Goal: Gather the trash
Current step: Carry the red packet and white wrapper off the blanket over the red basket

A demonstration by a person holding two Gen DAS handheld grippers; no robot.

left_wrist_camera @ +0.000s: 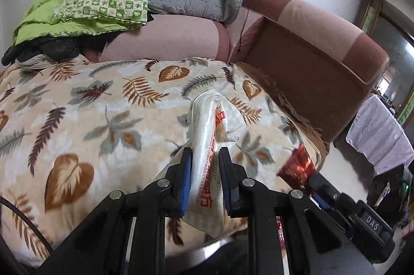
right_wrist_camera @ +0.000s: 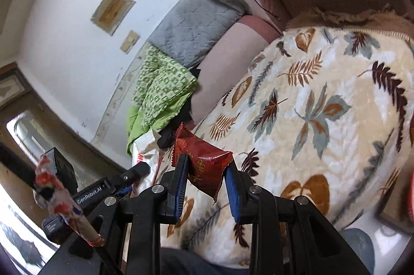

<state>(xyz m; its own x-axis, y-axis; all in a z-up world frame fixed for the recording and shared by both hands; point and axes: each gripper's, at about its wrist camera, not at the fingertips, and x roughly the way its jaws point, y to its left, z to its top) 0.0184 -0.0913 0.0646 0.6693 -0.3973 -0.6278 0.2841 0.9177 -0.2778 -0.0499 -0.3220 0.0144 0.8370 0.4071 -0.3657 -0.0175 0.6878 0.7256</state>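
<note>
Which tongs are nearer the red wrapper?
Right. The right tongs grip the red wrapper; the left tongs hold a white bag beside it.

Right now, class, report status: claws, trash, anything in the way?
Left claw shut on white plastic bag. Right claw shut on red wrapper. Both above leaf blanket; nothing blocking.

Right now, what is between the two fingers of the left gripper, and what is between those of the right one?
Left wrist view: the left gripper pinches a white plastic bag. Right wrist view: the right gripper pinches a red snack wrapper.
</note>
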